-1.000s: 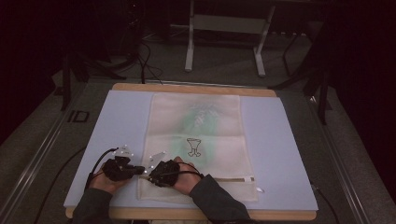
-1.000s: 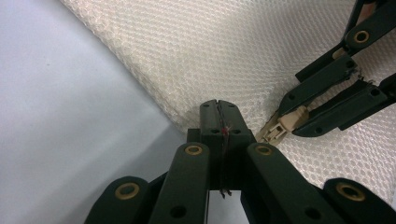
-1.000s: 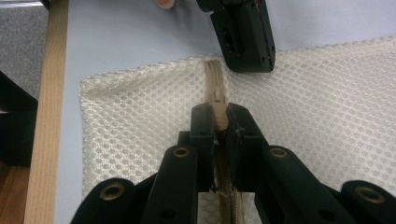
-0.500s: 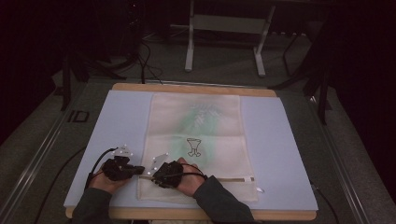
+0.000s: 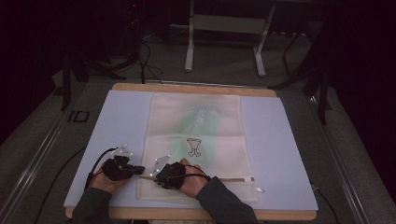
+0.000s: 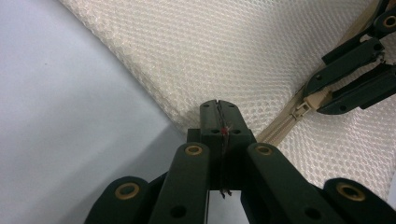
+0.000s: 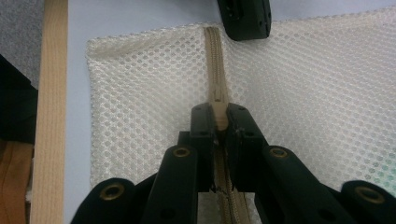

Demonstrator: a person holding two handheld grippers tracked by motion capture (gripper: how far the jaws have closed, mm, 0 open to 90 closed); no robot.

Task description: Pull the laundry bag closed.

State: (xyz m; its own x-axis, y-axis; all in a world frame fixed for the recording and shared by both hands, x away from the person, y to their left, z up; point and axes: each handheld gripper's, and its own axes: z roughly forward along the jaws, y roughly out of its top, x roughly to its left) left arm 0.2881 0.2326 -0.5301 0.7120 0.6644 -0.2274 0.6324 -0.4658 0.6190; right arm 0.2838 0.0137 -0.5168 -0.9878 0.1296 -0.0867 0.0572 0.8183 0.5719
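Observation:
A cream mesh bag (image 5: 196, 140) with a small goblet print lies flat on the lavender mat (image 5: 275, 140). Its zipper (image 5: 229, 178) runs across the near end. My left gripper (image 5: 139, 170) is shut on the bag's left edge, just where the zipper ends (image 6: 218, 106). My right gripper (image 5: 158, 176) sits close beside it, shut on the beige zipper pull (image 7: 218, 116). From the left gripper view, the right gripper's jaws hold the pull (image 6: 303, 109) at the upper right. The left gripper's tips (image 7: 245, 18) show at the far end of the zipper track (image 7: 215, 60).
The mat lies on a wooden table (image 5: 196, 87) whose near edge (image 7: 49, 116) runs close beside the bag's corner. A metal stand (image 5: 224, 28) and cables are on the dark floor beyond. Dark rails flank the table.

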